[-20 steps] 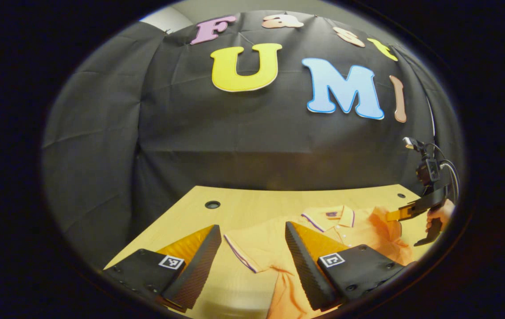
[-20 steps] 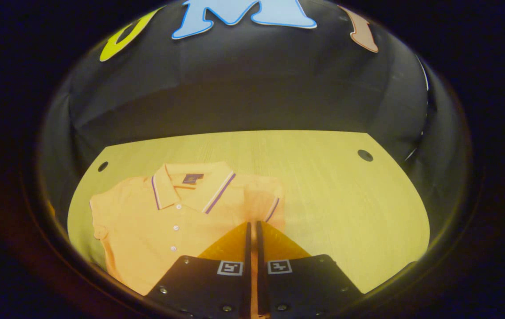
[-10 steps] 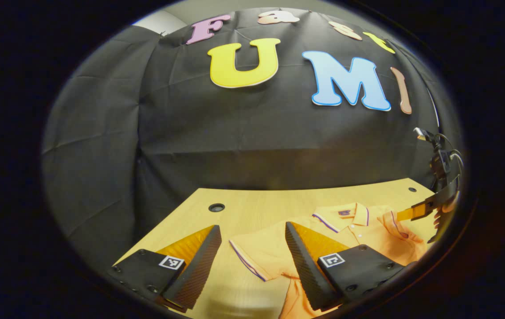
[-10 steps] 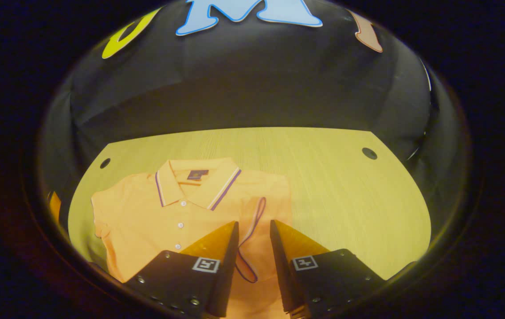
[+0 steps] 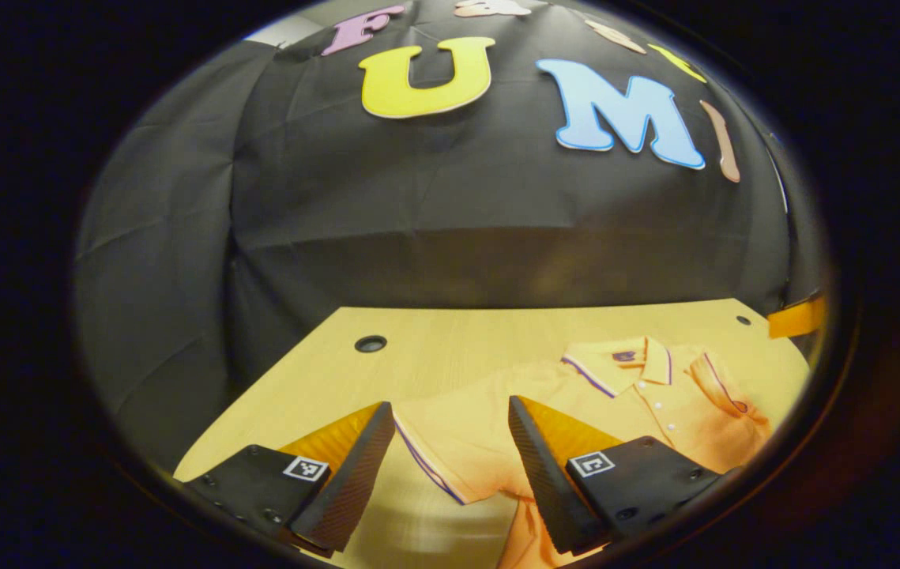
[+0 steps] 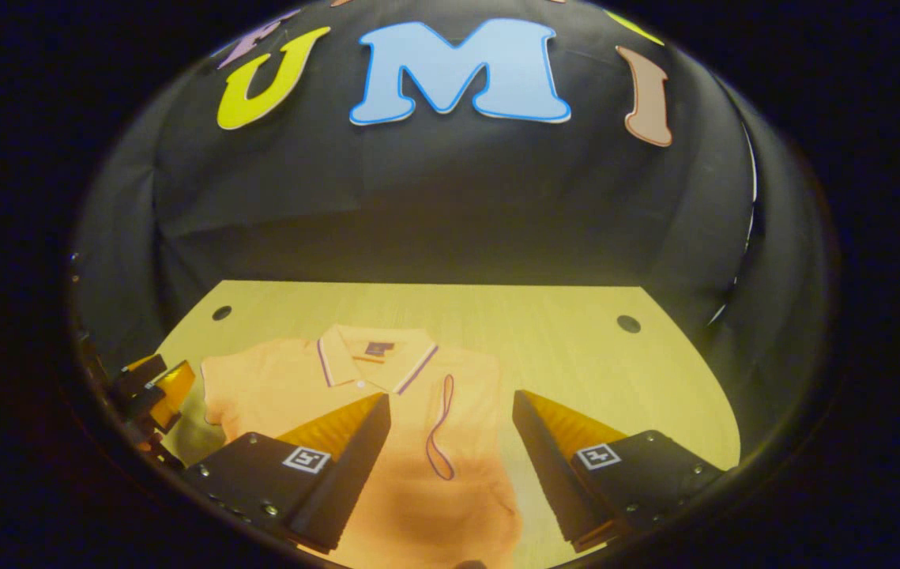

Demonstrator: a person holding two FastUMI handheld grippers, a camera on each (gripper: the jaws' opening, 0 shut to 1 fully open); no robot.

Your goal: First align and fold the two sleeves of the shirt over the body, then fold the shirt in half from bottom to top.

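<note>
Since the earlier frame we have let go of the right sleeve [image 6: 440,427], which now lies folded over the orange polo shirt [image 6: 386,411]. Our right gripper [image 6: 450,450] has spread wide and holds nothing. Our left gripper [image 5: 450,466] gapes too, framing the unfolded left sleeve [image 5: 450,450] at lower centre. On the wooden table [image 6: 560,348], the shirt's hem is cut off below.

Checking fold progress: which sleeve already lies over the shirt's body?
The sleeve between the right tool's fingers; the other sleeve lies spread out sideways.
</note>
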